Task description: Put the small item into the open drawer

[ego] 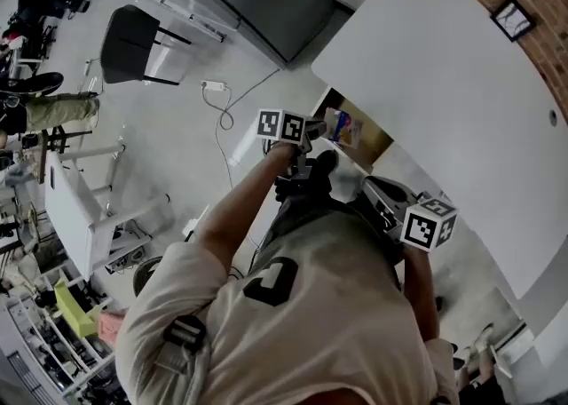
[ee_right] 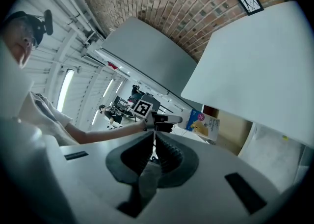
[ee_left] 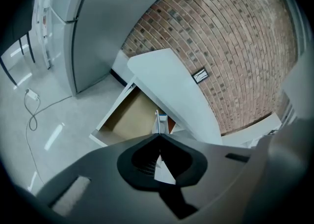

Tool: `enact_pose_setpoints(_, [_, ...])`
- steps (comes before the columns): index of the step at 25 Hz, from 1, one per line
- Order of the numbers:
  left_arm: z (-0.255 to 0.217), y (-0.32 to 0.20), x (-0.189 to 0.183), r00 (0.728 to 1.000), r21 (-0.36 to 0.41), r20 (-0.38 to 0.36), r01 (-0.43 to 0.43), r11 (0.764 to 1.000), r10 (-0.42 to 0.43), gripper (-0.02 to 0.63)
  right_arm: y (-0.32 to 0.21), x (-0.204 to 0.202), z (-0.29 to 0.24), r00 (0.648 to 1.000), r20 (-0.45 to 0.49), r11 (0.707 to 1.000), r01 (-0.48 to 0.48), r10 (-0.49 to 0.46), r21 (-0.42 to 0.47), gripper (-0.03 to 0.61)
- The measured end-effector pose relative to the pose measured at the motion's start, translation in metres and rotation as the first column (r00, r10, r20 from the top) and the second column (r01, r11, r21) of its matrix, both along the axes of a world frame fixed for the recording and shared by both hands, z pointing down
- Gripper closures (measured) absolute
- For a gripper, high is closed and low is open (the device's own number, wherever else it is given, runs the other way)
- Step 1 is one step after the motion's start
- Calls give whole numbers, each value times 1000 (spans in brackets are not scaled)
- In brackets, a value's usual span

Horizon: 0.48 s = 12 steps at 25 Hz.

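A broad white tabletop juts from the brick wall, and beneath it a white drawer with a tan floor stands pulled open. The left gripper is clenched on a small flat blue-and-yellow packet, holding it up at the drawer's mouth, clear of its floor. The right gripper hangs back, jaws pressed together on nothing.

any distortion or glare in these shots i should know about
Left gripper view: heavy fisheye bows the brick wall, corners vignette black, light streaks glare on the floor. Right gripper view: same bowing, ceiling light strips blow out. Head view: dim, flat light, tabletop edges curve mildly.
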State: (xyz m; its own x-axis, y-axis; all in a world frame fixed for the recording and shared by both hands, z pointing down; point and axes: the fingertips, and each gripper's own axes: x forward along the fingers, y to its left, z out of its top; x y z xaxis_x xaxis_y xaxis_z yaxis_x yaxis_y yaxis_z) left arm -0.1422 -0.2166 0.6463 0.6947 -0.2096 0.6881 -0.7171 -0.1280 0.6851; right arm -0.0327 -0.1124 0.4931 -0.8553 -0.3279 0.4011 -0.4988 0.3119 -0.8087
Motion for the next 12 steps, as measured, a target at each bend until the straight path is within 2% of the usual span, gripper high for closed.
enact_pose_setpoints(4, [20, -16, -20, 997, -51, -82, -17, 999, 13, 611, -13, -50, 6, 993, -102, 999, 49, -51, -24, 565])
enact_pose_setpoints(8, [43, -41, -56, 994, -65, -102, -36, 997, 30, 611, -29, -98, 19, 987, -139, 997, 77, -80, -29, 565])
enact_pose_setpoints(12, [71, -40, -39, 989, -120, -137, -81, 989, 64, 611, -21, -95, 31, 985, -172, 995, 4, -21, -101, 565])
